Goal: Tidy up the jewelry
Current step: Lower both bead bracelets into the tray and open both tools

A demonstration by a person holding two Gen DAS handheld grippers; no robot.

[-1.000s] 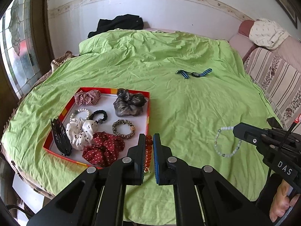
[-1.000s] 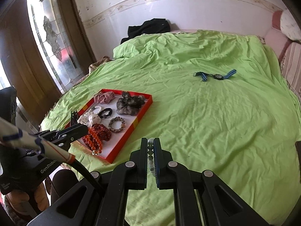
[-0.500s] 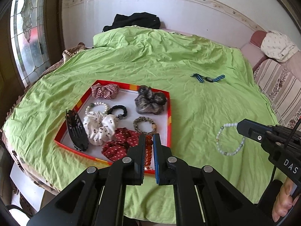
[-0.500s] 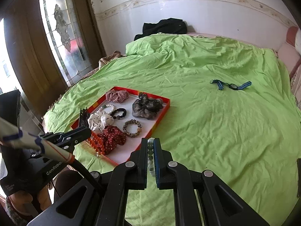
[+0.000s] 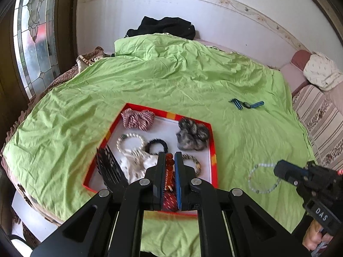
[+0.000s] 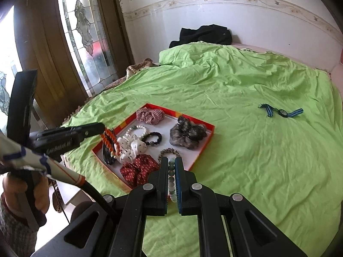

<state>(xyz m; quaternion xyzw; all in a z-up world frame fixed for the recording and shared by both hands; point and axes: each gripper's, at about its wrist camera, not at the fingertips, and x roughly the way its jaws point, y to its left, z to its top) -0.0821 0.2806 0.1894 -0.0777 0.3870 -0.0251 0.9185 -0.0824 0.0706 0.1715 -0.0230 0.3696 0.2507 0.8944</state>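
While an orange bead bracelet [image 5: 168, 171] is pinched between the closed fingers of the left gripper [image 5: 169, 167], it is held over the near part of a red-rimmed tray [image 5: 212, 147] that lies on a green bedsheet [image 5: 171, 81]; in the right wrist view the same bracelet [image 6: 109, 142] is seen dangling from the left gripper's tip [image 6: 100, 128] above the tray's left side, by a black claw hair clip [image 6: 107, 157]. A pale green bead bracelet [image 6: 172, 180] is clamped between the fingers of the right gripper [image 6: 171, 169], which are pressed together on it; in the left wrist view its loop [image 5: 262, 178] is seen hanging from that gripper [image 5: 278, 169] over the sheet, to the right of the tray and apart from it. Inside the tray are seen a red-and-white checked scrunchie [image 5: 138, 118] at the far edge, a grey-brown scrunchie [image 5: 191, 136] at the far right, a pearl bracelet [image 5: 130, 142], a black hair tie [image 5: 156, 145], a white dotted scrunchie [image 5: 139, 163], a leopard-pattern hair tie [image 5: 194, 165] and a red dotted scrunchie [image 6: 140, 168] at the near edge. A blue striped strap [image 5: 246, 104] is left on the sheet well beyond the tray, and dark clothing [image 5: 165, 27] is heaped at the far end of the bed by the wall.
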